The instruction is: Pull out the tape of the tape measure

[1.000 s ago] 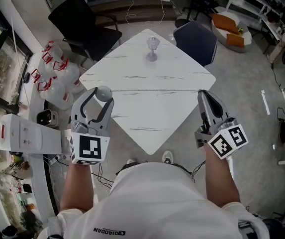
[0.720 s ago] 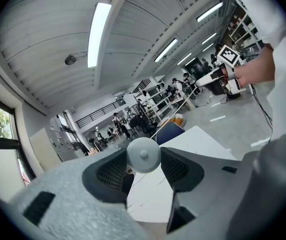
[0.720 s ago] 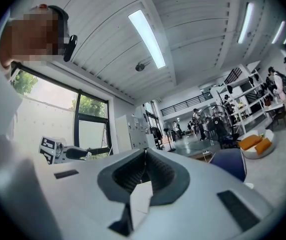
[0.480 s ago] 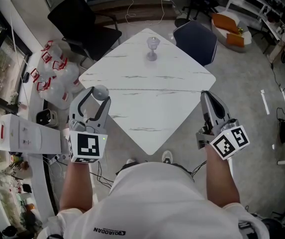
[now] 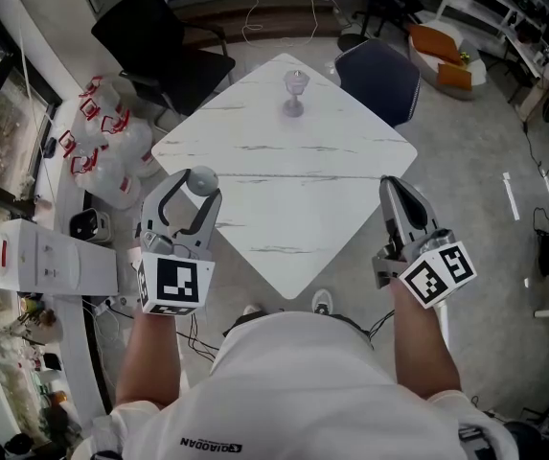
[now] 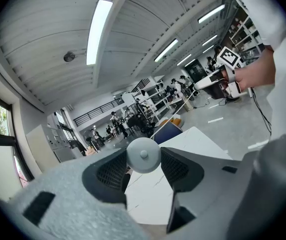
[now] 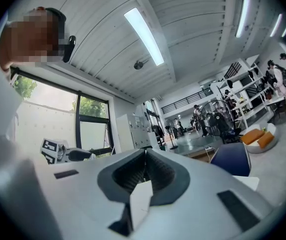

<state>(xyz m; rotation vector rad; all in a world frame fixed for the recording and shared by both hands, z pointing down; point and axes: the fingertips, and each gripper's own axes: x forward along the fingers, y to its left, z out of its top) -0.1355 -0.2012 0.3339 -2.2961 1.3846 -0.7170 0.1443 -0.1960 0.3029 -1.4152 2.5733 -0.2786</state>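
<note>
A small round grey tape measure [image 5: 202, 179] with a centre button sits between the jaws of my left gripper [image 5: 195, 190], held in the air just off the table's left corner. In the left gripper view the tape measure [image 6: 143, 154] fills the gap of the left gripper [image 6: 143, 165], and both pads press on its sides. No tape shows outside the case. My right gripper [image 5: 395, 190] hovers over the table's right edge, shut with nothing in it. In the right gripper view the right gripper [image 7: 144, 156] has its jaws meeting.
The white marble-look table [image 5: 284, 175] stands as a diamond below me, with a clear stemmed glass [image 5: 294, 93] near its far corner. A black chair [image 5: 159, 41] and a blue chair [image 5: 381, 80] stand behind it. Water bottles [image 5: 111, 147] lie on the floor at left.
</note>
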